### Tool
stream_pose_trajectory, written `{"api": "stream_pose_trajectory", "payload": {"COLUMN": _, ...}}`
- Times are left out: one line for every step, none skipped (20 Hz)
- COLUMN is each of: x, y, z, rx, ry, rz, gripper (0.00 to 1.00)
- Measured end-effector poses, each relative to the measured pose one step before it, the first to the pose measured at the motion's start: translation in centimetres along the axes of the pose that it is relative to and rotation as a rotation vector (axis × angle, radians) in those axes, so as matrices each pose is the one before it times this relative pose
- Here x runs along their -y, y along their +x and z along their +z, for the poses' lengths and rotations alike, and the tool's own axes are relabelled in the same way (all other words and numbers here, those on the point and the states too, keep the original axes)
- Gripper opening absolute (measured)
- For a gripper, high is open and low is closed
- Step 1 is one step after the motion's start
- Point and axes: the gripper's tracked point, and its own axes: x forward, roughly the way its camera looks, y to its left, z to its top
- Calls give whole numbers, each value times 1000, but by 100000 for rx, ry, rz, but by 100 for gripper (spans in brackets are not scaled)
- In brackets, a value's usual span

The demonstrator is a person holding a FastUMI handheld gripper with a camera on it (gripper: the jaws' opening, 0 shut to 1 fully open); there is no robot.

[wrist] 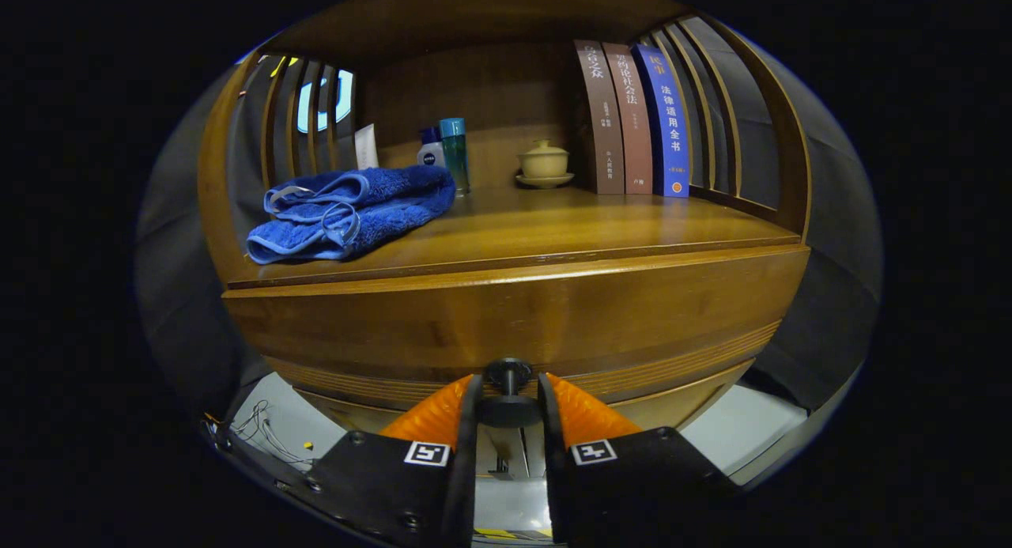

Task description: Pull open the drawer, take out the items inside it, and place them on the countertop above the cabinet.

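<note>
Drawer knob (pixel 507 394) sat dead centre between the fingers of the hand-held gripper (pixel 507 402), which looked clamped on it; the closed drawer (pixel 514 326) lay straight ahead under the countertop (pixel 569 224), so the pull had to come straight back

- Straight ahead of my fingers (pixel 431 417), which pinch the drawer knob (pixel 507 410) from both sides, stands a glossy brown wooden cabinet (pixel 514 319).
- Above and beyond the fingers, its countertop (pixel 569 224) runs back to a plain wooden back panel (pixel 490 89).
- Curved wooden slats (pixel 711 113) fence the countertop's right end, and more slats close the left end.
- Dark cloth wall (pixel 830 279) hangs on both sides of the cabinet.
- Pale floor (pixel 759 429) lies below, with thin wires (pixel 261 429) left of my fingers.
- The light is dim and warm.
</note>
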Motion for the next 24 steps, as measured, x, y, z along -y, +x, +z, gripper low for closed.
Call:
{"api": "stream_pose_trajectory", "payload": {"x": -128, "y": 446, "z": -36, "rx": 76, "ry": 125, "rz": -251, "gripper": 35}}
{"api": "stream_pose_trajectory", "payload": {"x": 200, "y": -345, "z": 173, "rx": -151, "ry": 70, "rz": -335, "gripper": 29}}
{"api": "stream_pose_trajectory", "payload": {"x": -14, "y": -79, "z": -41, "rx": -447, "ry": 541, "rz": 167, "gripper": 29}}
{"api": "stream_pose_trajectory", "payload": {"x": -47, "y": -36, "z": -103, "rx": -407, "ry": 203, "rz": 161, "gripper": 29}}
{"api": "stream_pose_trajectory", "payload": {"x": 61, "y": -5, "z": -141, "rx": -149, "ry": -83, "rz": 41, "gripper": 29}}
{"api": "stream_pose_trajectory", "payload": {"x": 71, "y": -142, "z": -163, "rx": -135, "ry": -118, "rz": 145, "gripper": 29}}
{"api": "stream_pose_trajectory", "payload": {"x": 24, "y": -265, "z": -128, "rx": -186, "ry": -256, "rz": 96, "gripper": 29}}
{"api": "stream_pose_trajectory", "payload": {"x": 46, "y": -357, "z": -181, "rx": -93, "ry": -103, "rz": -5, "gripper": 29}}
{"api": "stream_pose_trajectory", "payload": {"x": 18, "y": -453, "z": -185, "rx": -277, "ry": -79, "rz": 27, "gripper": 29}}
{"api": "stream_pose_trajectory", "payload": {"x": 10, "y": -628, "z": -323, "rx": -355, "ry": 120, "rz": -1, "gripper": 29}}
{"api": "stream_pose_trajectory", "payload": {"x": 28, "y": -483, "z": -228, "rx": -235, "ry": 87, "rz": 74, "gripper": 29}}
{"api": "stream_pose_trajectory", "payload": {"x": 1, "y": -660, "z": -293, "rx": -427, "ry": -73, "rz": 37, "gripper": 29}}
{"api": "stream_pose_trajectory", "payload": {"x": 57, "y": -646, "z": -384, "rx": -491, "ry": 72, "rz": -16, "gripper": 29}}
{"api": "stream_pose_trajectory", "payload": {"x": 23, "y": -762, "z": -299, "rx": -371, "ry": 113, "rz": 10, "gripper": 29}}
{"api": "stream_pose_trajectory", "payload": {"x": 28, "y": -737, "z": -314, "rx": -427, "ry": -7, "rz": 30, "gripper": 29}}
{"api": "stream_pose_trajectory", "payload": {"x": -20, "y": -734, "z": -412, "rx": -532, "ry": -30, "rz": 86, "gripper": 29}}
{"api": "stream_pose_trajectory", "payload": {"x": 5, "y": -633, "z": -367, "rx": -770, "ry": -88, "rz": 138, "gripper": 29}}
{"api": "stream_pose_trajectory", "payload": {"x": 35, "y": -761, "z": -371, "rx": -839, "ry": 50, "rz": 61, "gripper": 29}}
{"api": "stream_pose_trajectory", "payload": {"x": -5, "y": -734, "z": -411, "rx": -663, "ry": 157, "rz": 149, "gripper": 29}}
{"api": "stream_pose_trajectory", "payload": {"x": 2, "y": -708, "z": -368, "rx": -625, "ry": 451, "rz": 362, "gripper": 29}}
{"api": "stream_pose_trajectory", "payload": {"x": -14, "y": -706, "z": -375, "rx": -587, "ry": 534, "rz": 148, "gripper": 29}}
{"api": "stream_pose_trajectory", "payload": {"x": 111, "y": -778, "z": -460, "rx": -743, "ry": 165, "rz": -173, "gripper": 29}}
{"api": "stream_pose_trajectory", "payload": {"x": 109, "y": -734, "z": -384, "rx": -790, "ry": 272, "rz": -297, "gripper": 29}}
{"api": "stream_pose_trajectory", "payload": {"x": 32, "y": -591, "z": -345, "rx": -810, "ry": 628, "rz": -58, "gripper": 29}}
